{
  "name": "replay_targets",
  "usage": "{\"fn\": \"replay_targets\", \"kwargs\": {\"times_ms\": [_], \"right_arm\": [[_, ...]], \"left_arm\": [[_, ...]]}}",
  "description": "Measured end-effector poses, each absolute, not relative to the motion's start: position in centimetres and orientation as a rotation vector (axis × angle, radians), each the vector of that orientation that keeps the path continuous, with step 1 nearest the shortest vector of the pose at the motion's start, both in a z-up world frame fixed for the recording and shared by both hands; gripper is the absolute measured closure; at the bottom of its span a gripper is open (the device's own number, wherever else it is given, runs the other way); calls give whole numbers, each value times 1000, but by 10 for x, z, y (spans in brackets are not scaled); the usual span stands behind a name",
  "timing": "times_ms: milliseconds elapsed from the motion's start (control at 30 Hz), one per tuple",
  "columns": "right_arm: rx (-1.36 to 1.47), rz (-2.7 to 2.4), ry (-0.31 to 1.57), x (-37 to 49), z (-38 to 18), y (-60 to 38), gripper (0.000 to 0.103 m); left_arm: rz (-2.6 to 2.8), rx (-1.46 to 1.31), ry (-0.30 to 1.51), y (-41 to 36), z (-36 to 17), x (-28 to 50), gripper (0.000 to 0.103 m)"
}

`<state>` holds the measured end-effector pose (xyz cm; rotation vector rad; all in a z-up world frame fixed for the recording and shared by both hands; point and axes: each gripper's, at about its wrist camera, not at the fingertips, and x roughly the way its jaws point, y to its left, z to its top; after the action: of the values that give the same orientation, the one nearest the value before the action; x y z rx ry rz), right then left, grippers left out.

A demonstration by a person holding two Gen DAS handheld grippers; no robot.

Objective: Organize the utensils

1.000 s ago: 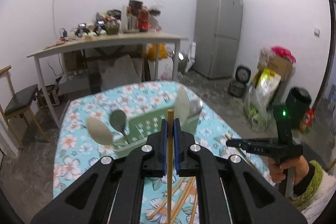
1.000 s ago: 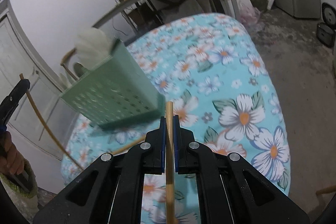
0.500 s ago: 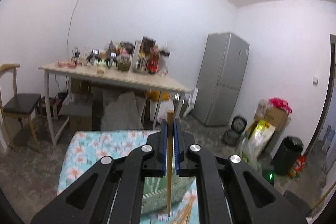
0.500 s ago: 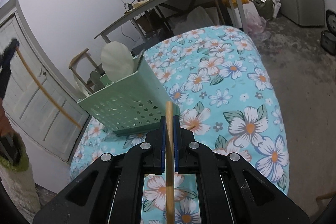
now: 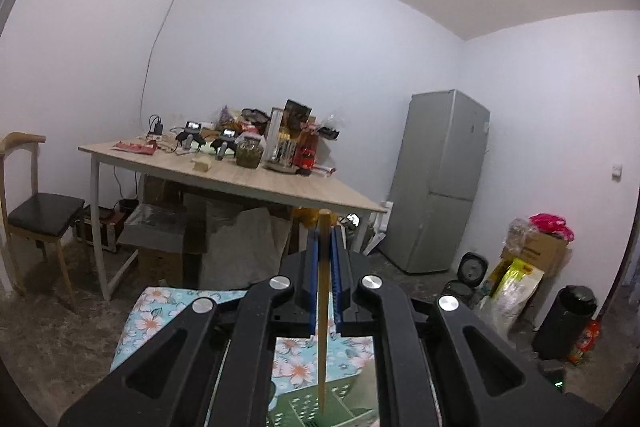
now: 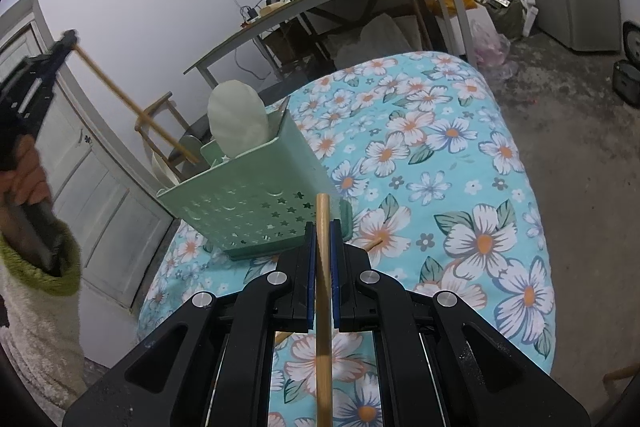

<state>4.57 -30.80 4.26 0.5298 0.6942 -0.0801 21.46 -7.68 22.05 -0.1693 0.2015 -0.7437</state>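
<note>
My left gripper [image 5: 324,239] is shut on a wooden chopstick [image 5: 322,327]; its lower tip hangs over the green utensil basket [image 5: 316,407]. In the right wrist view the left gripper [image 6: 70,37] is high at the left, and its chopstick [image 6: 132,103] slants down to the basket's [image 6: 256,203] far rim. My right gripper [image 6: 322,227] is shut on a second wooden chopstick [image 6: 323,307], just in front of the basket. A pale spoon [image 6: 238,119] stands upright in the basket.
The basket stands on a table with a blue flowered cloth [image 6: 460,187]. Loose chopsticks [image 6: 372,245] lie on the cloth near the basket. Behind are a cluttered wooden table [image 5: 240,175], a chair [image 5: 36,211], a grey fridge [image 5: 440,183] and a white door [image 6: 92,167].
My left gripper has risen and tilted up, so its view shows the room, and its chopstick tip has come over the basket. My right gripper stays near the basket front.
</note>
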Motion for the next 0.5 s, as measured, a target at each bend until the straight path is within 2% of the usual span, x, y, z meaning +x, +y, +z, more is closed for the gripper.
{"fn": "replay_targets", "kwargs": {"times_ms": [500], "right_arm": [[513,-67,683,40,50,-304,98]], "left_arm": [[-720,-85,338,-107,138,237,98]]}}
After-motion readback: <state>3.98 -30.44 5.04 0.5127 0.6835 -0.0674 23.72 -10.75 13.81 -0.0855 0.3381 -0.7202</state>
